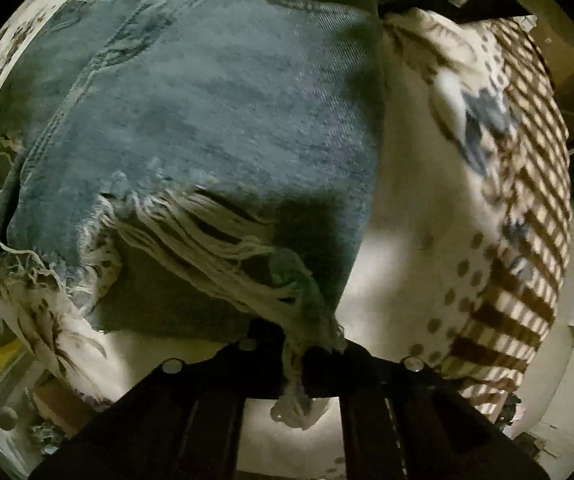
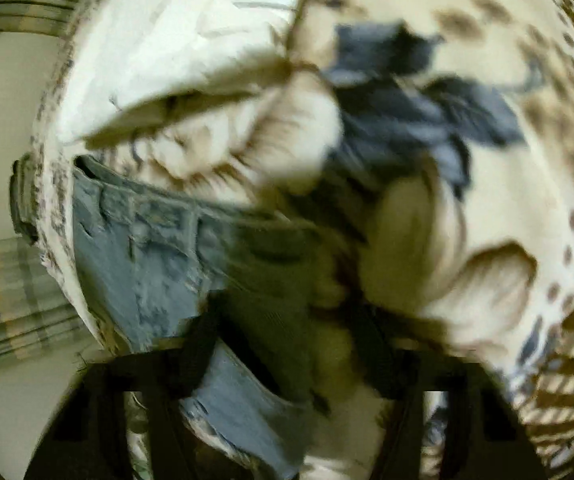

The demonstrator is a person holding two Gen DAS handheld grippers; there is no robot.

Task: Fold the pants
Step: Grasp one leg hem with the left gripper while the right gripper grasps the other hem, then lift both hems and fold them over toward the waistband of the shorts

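Denim pants (image 1: 207, 120) lie on the patterned bedspread (image 1: 447, 240), their frayed hem pinched in the left gripper (image 1: 299, 360), the right gripper (image 2: 287, 360) clamping denim too; those loose threads could slip out mid-fold.

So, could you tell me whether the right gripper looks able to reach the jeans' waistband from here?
Probably yes: the waistband lies exposed just ahead of the right gripper, with denim already between its fingers, though blur hides the detail.
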